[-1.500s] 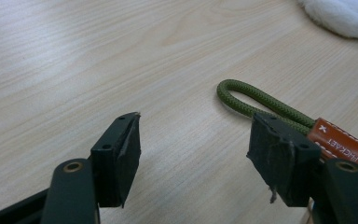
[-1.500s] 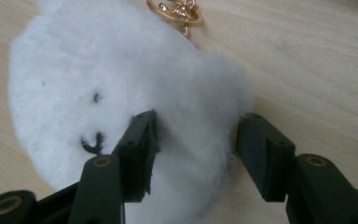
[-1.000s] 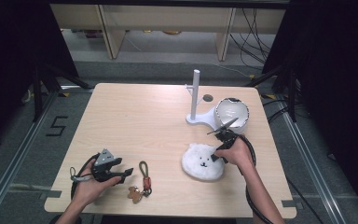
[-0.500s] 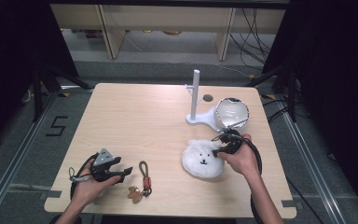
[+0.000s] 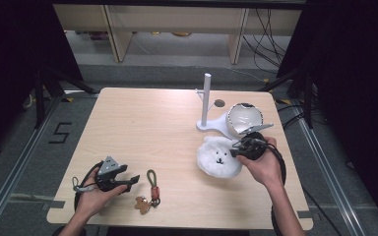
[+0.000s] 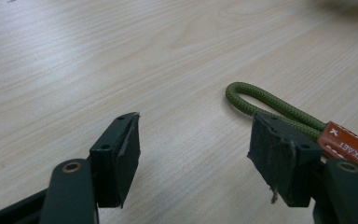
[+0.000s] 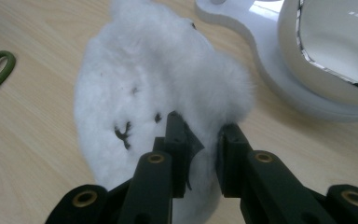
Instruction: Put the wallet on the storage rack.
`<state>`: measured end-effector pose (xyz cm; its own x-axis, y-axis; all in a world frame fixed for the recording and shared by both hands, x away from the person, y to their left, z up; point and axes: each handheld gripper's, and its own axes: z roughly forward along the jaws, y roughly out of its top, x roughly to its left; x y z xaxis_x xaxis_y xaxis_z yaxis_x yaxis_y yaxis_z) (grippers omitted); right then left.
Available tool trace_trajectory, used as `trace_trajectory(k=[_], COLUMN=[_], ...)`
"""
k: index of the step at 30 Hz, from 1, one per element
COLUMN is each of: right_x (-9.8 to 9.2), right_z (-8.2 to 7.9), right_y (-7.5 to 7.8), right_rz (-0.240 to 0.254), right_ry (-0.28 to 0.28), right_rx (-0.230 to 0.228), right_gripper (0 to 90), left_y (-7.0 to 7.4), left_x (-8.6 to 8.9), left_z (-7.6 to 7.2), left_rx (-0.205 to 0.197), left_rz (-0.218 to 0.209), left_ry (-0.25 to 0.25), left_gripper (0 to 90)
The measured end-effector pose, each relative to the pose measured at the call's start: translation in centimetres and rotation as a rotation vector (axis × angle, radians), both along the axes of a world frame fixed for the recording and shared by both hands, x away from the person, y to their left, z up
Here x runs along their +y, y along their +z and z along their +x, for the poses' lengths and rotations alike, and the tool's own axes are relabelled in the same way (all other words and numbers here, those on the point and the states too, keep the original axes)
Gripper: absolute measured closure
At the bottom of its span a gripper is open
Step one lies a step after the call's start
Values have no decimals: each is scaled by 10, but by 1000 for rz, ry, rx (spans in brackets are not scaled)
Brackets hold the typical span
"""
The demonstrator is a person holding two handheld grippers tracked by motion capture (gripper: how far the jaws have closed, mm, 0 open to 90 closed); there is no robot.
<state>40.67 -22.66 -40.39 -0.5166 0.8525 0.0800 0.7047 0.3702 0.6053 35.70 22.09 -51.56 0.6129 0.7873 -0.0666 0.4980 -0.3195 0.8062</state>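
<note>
A white fluffy plush point(image 5: 218, 158) with a small stitched face lies on the wooden table point(image 5: 142, 128), right of centre. My right gripper point(image 5: 235, 152) is shut on its right edge, and in the right gripper view the jaws point(image 7: 200, 135) pinch the fur of the plush point(image 7: 158, 70). My left gripper point(image 5: 132, 181) rests at the front left, held by a hand. Its jaws point(image 6: 196, 144) stand open over bare wood. Just beside the right jaw lies the green cord loop point(image 6: 261, 100) of a keychain point(image 5: 152, 181) with an orange tag point(image 6: 349, 147).
A white post stand point(image 5: 206, 101) rises at the back right on a flat base point(image 7: 261, 51). A white rounded shell point(image 5: 245, 118) sits on that base, close behind my right gripper. A small brown bear charm point(image 5: 140, 203) hangs at the keychain's near end. Cables trail from both grippers.
My right gripper has closed on the plush's edge and risen, pulling the plush up and slightly toward the stand. The left hand has stayed put.
</note>
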Motion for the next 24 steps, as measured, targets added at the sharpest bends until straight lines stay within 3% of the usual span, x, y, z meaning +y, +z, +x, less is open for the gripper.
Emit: trace_trajectory(k=[1, 5, 7, 9, 11, 13, 21, 24], right_x=[0, -9, -11, -16, -20, -19, -26, -28], right_z=[-1, -1, -2, -2, -1, -4, -5, -5], right_y=[2, 8, 10, 13, 14, 15, 21, 24], right_rz=[9, 1, 0, -7, -9, 2, -1, 6], right_ry=[-12, -23, -23, -26, -15, -45, -59, -74], right_rx=[8, -36, -31, -45, -72, -53, -95, -108], right_gripper=[782, 782, 782, 782, 782, 782, 782, 782], left_y=[0, -1, -1, -1, -2, -2, -2, -3], left_x=[0, -1, -1, 1, 0, 0, 2, 1], left_z=[0, 0, 0, 1, 0, 0, 1, 2], left_rx=[1, 7, 6, 7, 10, 10, 12, 3], left_rz=[1, -15, -21, 1, -10, -10, 8, -15], left_ry=[-1, 3, 6, 1, 12, 12, 0, 13], left_gripper=[329, 329, 328, 328, 328, 327, 327, 327])
